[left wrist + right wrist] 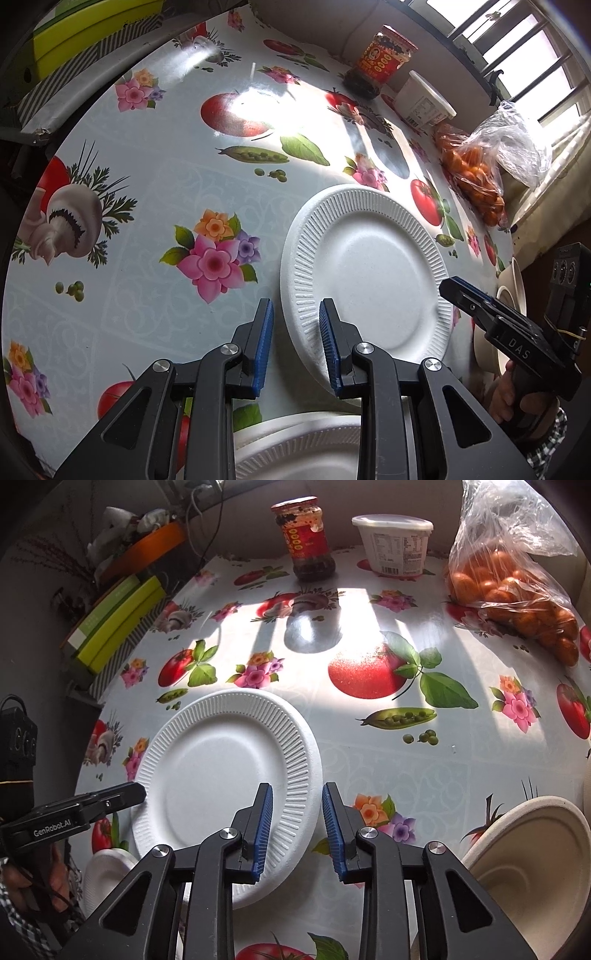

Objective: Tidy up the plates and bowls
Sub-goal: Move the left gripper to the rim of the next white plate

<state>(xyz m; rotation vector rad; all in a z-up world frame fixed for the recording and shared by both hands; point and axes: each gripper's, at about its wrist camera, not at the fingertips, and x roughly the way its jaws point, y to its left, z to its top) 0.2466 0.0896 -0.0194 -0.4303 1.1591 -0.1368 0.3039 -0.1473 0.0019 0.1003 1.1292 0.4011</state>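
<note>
A white foam plate (369, 273) lies flat on the flowered tablecloth; it also shows in the right wrist view (221, 775). My left gripper (296, 314) is open, its jaws on either side of the plate's left rim. My right gripper (297, 799) is open, its jaws on either side of the plate's right rim. A second foam plate (299, 439) lies below the left gripper and shows at the lower left of the right wrist view (105, 871). A beige bowl (532, 871) stands on edge at the lower right; it also shows in the left wrist view (515, 288).
At the table's back stand a red-labelled jar (306, 542), a white tub (393, 542) and a plastic bag of oranges (513, 590). Green boxes (118, 624) sit off the table's left edge. A window (517, 55) is behind.
</note>
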